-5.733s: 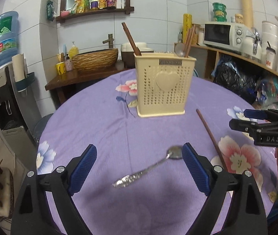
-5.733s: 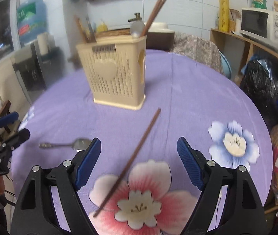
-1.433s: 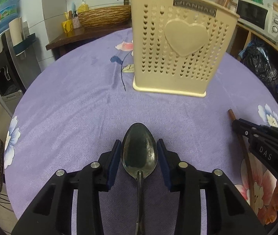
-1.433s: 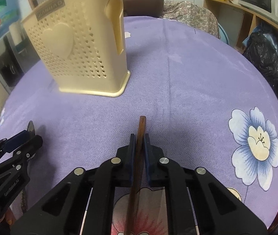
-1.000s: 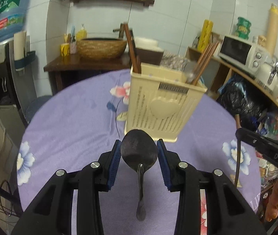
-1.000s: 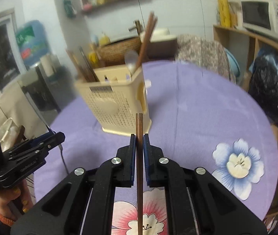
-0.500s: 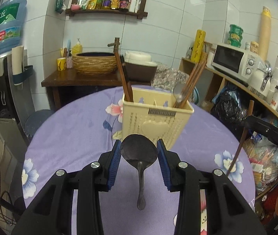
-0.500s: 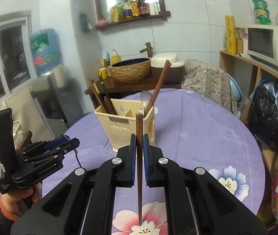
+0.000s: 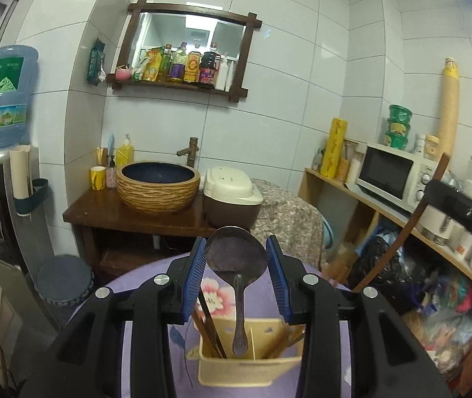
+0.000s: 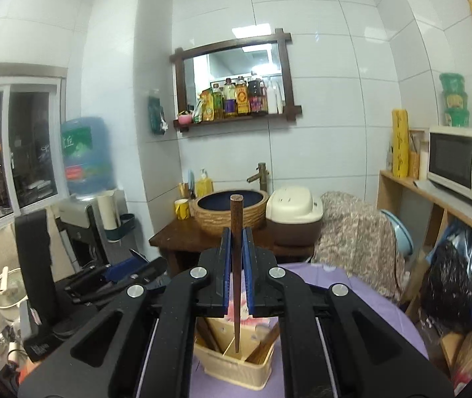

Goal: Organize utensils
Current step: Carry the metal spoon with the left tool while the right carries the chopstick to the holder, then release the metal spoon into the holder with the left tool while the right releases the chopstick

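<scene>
Now I am holding a metal spoon [image 9: 236, 265] in the left tongs [image 9: 236, 267]: the blue pads [image 9: 193, 273] are pressing on either side of its bowl, which is facing my camera at the top, while the handle is hanging straight down, long axis near vertical. The handle's tip is hanging over the open top of the cream utensil holder [image 9: 249, 369], which is standing on the purple flowered worktop [image 9: 143, 348] below. Brown chopsticks are already leaning inside the holder's compartments.

In the right tongs [image 10: 236, 265] I am gripping a single dark wooden chopstick [image 10: 236, 265]; the pads are pinching it at a narrow gap. It is standing almost upright, its blunt thick end sticking up above the fingers and its thin end pointing down into the holder [image 10: 232, 363], near a divider. Whether the tip is touching anything inside, I cannot tell.

In the left view that same chopstick [image 9: 402, 232] is showing at the right as a long slanted line, clamped in the other tool's black fingers. In the right view the left tongs [image 10: 129, 272] are appearing at the left, level with mine.
</scene>
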`<move>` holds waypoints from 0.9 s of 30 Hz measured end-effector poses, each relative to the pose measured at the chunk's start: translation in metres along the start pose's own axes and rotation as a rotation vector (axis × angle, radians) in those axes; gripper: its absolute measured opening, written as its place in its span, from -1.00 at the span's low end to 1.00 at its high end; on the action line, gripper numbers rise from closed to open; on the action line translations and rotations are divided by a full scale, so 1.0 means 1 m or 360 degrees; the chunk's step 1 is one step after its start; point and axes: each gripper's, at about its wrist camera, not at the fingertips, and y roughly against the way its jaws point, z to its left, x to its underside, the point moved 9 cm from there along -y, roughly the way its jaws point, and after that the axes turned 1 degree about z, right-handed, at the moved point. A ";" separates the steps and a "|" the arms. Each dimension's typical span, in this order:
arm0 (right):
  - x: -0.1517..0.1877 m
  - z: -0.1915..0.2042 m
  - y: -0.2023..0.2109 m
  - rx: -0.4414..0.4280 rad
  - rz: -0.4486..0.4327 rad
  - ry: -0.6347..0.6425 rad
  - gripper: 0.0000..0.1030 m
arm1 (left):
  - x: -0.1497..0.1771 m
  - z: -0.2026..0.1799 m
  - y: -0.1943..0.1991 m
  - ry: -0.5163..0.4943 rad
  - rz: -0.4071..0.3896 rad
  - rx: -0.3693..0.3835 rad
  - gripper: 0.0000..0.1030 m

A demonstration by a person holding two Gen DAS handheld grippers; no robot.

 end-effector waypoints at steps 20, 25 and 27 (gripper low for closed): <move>0.121 -0.024 -0.074 0.0026 0.0282 -0.0094 -0.84 | 0.123 0.012 -0.072 -0.0030 0.0287 -0.0066 -0.27; 0.123 -0.029 -0.076 0.0029 0.0290 -0.0098 -0.84 | 0.132 0.012 -0.074 -0.0050 0.0310 -0.0058 -0.26; 0.124 -0.031 -0.076 0.0028 0.0283 -0.0092 -0.84 | 0.131 0.012 -0.071 -0.0032 0.0304 -0.0048 -0.24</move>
